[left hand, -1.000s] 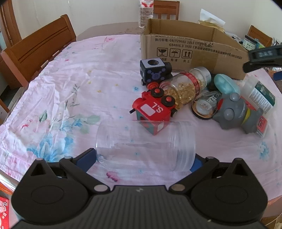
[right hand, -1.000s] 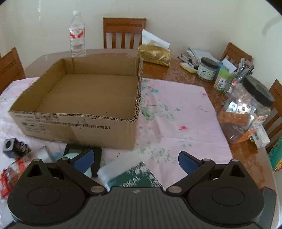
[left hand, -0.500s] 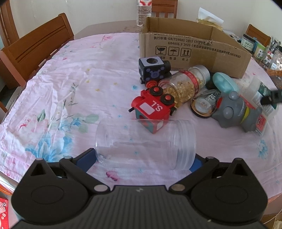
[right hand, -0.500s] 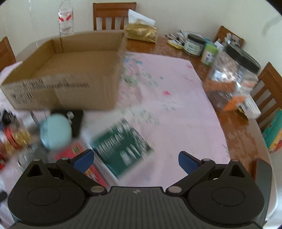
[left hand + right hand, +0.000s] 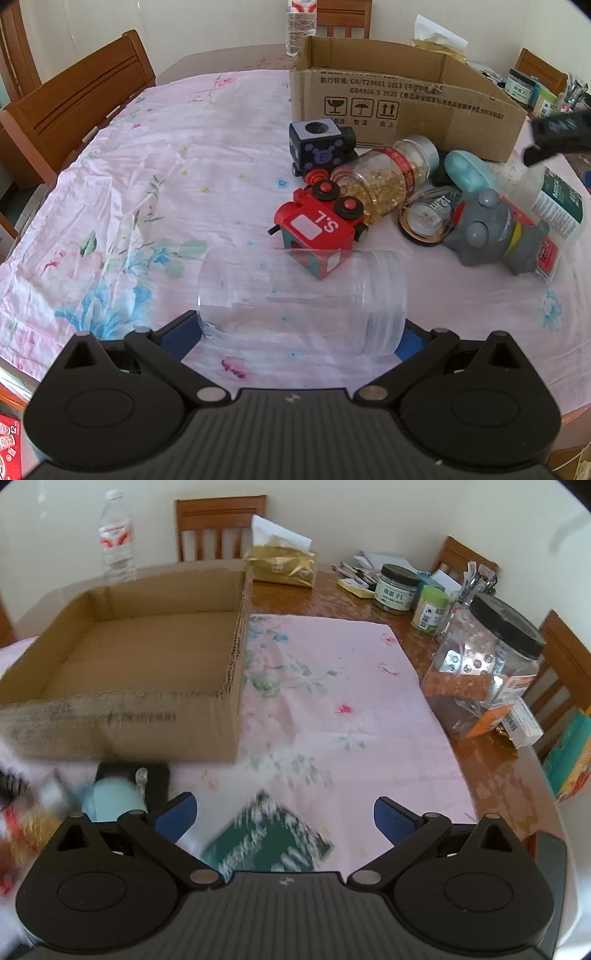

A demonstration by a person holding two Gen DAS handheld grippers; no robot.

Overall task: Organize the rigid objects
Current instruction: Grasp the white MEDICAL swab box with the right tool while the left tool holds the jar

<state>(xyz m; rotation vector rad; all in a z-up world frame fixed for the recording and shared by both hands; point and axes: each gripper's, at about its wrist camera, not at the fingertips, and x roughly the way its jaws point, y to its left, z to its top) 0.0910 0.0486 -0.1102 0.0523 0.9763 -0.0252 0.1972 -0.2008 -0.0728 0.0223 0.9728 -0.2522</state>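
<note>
Left tongs (image 5: 301, 332) pinching clear plastic jar (image 5: 301, 301) lying sideways; right tongs (image 5: 284, 814) spread above blurred green-labelled bottle (image 5: 267, 843); red toy train (image 5: 319, 230) just beyond jar.

- The cardboard box (image 5: 406, 99) is showing printed "GB/T29601 2013", "GB4806.9 2023" and three handling symbols.
- The red toy train (image 5: 317, 229) is showing "S.L" upside down.
- The round dial (image 5: 424, 218) is showing "12".
</note>
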